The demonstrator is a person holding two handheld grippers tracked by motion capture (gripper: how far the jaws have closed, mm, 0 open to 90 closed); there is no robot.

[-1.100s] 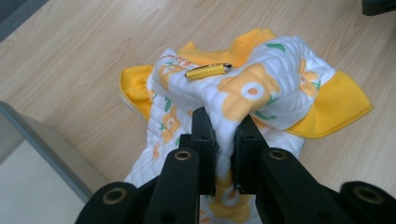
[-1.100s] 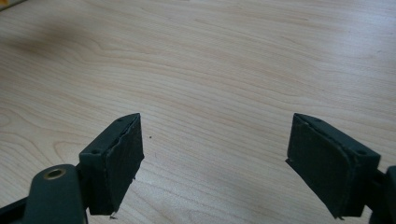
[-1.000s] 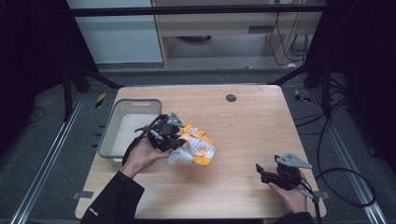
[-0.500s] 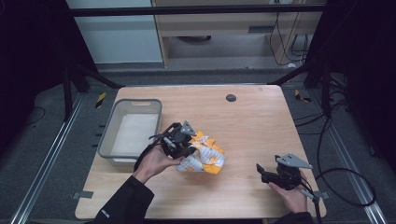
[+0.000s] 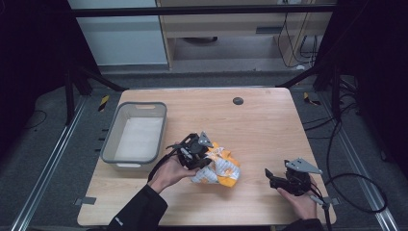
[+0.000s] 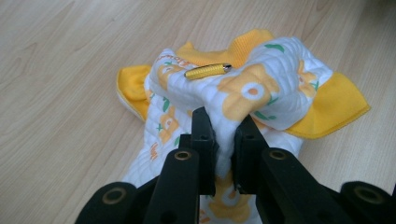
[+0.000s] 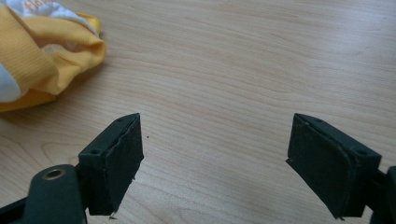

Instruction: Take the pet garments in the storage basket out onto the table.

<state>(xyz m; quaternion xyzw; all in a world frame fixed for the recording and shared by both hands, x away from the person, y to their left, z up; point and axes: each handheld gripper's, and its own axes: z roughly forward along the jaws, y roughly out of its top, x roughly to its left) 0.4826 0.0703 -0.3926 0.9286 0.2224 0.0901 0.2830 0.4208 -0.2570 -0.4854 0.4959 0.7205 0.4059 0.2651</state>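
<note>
The left gripper has its jaws pinched tight on a fold of a small quilted garment, white with orange flowers and yellow trim. The garment sits bunched on the bench a little toward the near edge of its middle, just beside the grey bin that stands along the left edge. In the left gripper view a short yellow cord end lies on top of the raised fold.

The right gripper rests near the near right corner, well apart from the garment, with its jaws wide open over bare wood and nothing between them.

The likeliest trouble, as I judge it, is the narrow grip: only one ridge of fabric is caught, so a lift could pull the fold free and let the garment drop back, or it could hang lopsided and drag across the bench. If it goes toward the bin, a trailing yellow hem could snag on the rim and stay draped outside. Bringing the open jaws in to spread it might catch two layers at once.

The bin appears to hold nothing but its pale floor.
</note>
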